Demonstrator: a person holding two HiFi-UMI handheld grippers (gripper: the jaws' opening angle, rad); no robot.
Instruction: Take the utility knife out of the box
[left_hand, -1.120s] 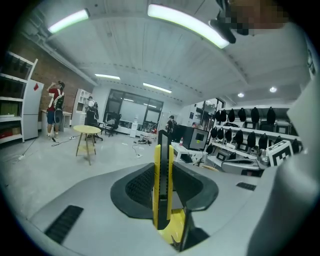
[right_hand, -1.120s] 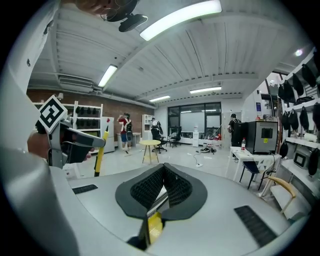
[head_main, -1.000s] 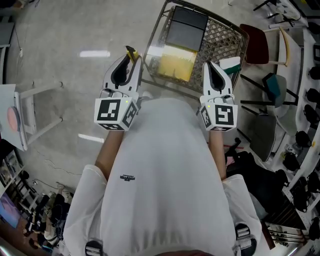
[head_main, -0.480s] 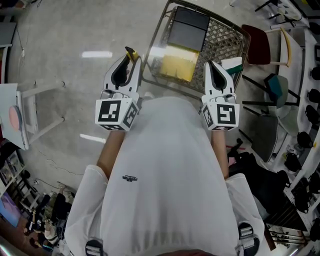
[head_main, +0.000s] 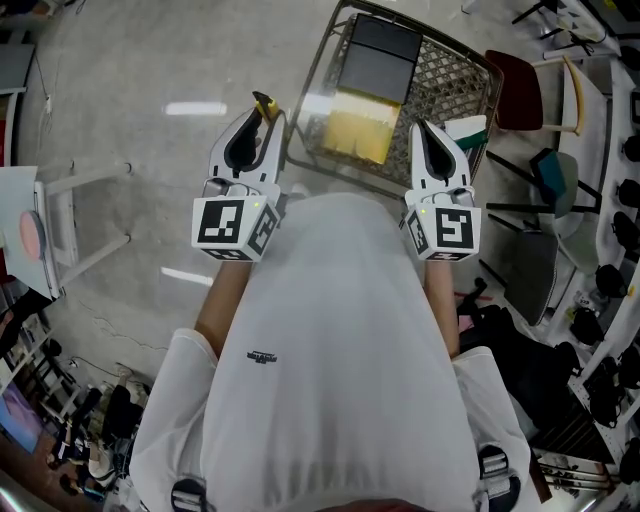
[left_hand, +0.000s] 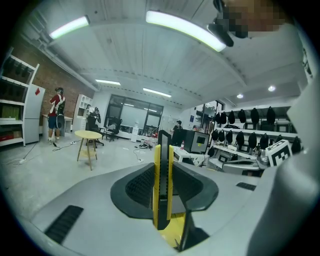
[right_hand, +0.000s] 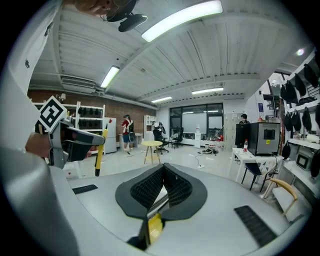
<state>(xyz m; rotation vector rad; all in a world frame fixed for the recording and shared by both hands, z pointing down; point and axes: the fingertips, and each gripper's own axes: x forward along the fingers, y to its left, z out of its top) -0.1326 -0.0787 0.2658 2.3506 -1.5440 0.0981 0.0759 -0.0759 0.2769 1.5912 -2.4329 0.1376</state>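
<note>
Utility knife (left_hand: 162, 190) clamped in left hand-held gripper (head_main: 260, 118).

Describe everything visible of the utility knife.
The utility knife is a slim yellow body, plastic by its look, with a black strip down its middle. It stands clamped between the pads of the left tool, its end sticking out past their tips. It hangs in the air left of the wire basket; nothing else touches it.

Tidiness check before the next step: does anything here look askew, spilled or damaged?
Nothing stands out. The utility knife stands upright, clamped in the left gripper, clear of the yellow box on the wire-mesh table. The right gripper is shut and empty. No spill or damage shows.
</note>
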